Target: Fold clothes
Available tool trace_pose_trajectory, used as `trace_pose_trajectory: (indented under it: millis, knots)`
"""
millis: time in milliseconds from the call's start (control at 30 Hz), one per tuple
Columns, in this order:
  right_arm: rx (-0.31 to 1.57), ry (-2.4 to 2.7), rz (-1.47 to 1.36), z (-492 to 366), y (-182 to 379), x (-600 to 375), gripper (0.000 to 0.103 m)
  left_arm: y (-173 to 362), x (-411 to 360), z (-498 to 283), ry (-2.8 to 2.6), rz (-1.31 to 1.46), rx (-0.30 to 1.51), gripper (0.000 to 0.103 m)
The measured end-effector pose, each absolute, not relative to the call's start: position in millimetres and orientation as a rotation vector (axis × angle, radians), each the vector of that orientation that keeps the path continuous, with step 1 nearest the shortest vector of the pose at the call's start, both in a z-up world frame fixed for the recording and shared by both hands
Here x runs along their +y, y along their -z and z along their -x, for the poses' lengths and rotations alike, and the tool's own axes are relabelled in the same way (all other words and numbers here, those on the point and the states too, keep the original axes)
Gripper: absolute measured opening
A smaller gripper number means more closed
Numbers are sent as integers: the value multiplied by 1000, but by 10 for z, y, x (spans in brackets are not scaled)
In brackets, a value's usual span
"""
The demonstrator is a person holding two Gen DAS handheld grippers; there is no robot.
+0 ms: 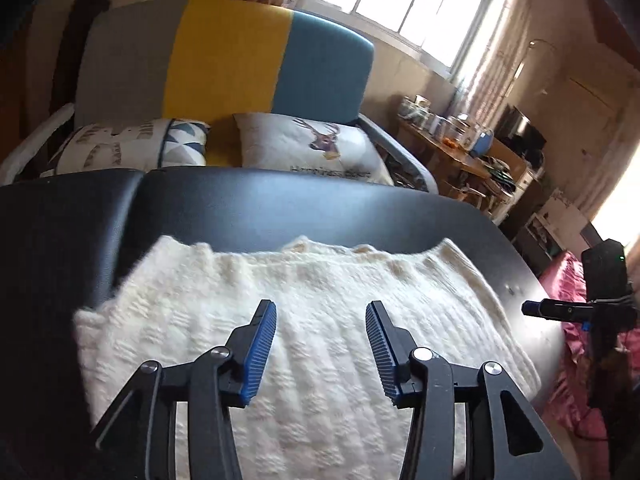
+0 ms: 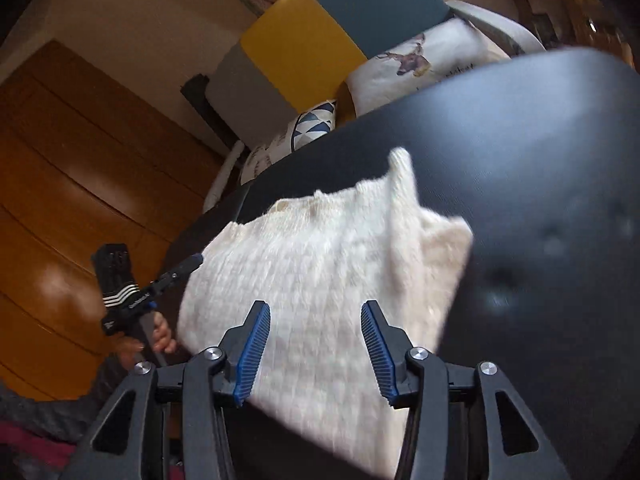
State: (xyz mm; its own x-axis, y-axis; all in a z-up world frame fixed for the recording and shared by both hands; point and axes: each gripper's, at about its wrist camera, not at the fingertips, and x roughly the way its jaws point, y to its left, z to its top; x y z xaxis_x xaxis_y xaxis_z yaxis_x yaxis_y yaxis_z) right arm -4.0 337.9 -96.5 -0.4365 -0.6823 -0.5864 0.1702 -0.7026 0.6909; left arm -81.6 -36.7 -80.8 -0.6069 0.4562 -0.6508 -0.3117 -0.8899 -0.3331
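Note:
A cream knitted sweater (image 1: 312,320) lies on the black table (image 1: 280,208), folded into a rough rectangle. My left gripper (image 1: 321,306) hovers over its near half, open, with nothing between the blue pads. In the right wrist view the same sweater (image 2: 320,264) lies slantwise on the table (image 2: 540,160), with one narrow end poking out at the far corner. My right gripper (image 2: 314,306) is open above the sweater's near edge and holds nothing. Each gripper shows in the other's view: the right one (image 1: 532,309) at the table's right edge, the left one (image 2: 194,260) at the sweater's left side, held by a hand (image 2: 162,336).
Behind the table stands a sofa (image 1: 224,60) with a grey, yellow and blue back and printed cushions (image 1: 316,148). A cluttered wooden desk (image 1: 452,148) sits under the window at the right. Pink fabric (image 1: 572,292) lies beyond the table's right edge. Wooden panelling (image 2: 60,168) fills the left.

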Motion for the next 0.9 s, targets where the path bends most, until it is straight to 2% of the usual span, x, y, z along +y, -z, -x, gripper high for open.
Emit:
trace_pose_trajectory:
  millis: [267,333,600,700,767,833,900]
  knots:
    - [-1030,1904,-1239,-284,1555,3720,51,755,993,666,-2196,1057,-36,50]
    - [-1052,1835,-1242,-264,1661,3715,51,731,1316,678,-2145,1046,12,50]
    - [-877,1619,-1332,37,1726,3354,53,832,1820,974,-2077,1099,117,50]
    - [-649,1456,-1436,54,1710,3005,53,949,1963,1032,-2054,1128,180,50]
    - [-518,1387,-1538,-1,1769,2875,49,1093,2012,1073,-2023,1194,196,50]
    - [-513,1363,-1558,-13,1791,2910,43,1225,2033,1025,-1992,1217,205,49]
    - [-548,1378,-1553,-25,1802,2985,43,1247,2036,933,-2026,1175,222,49]
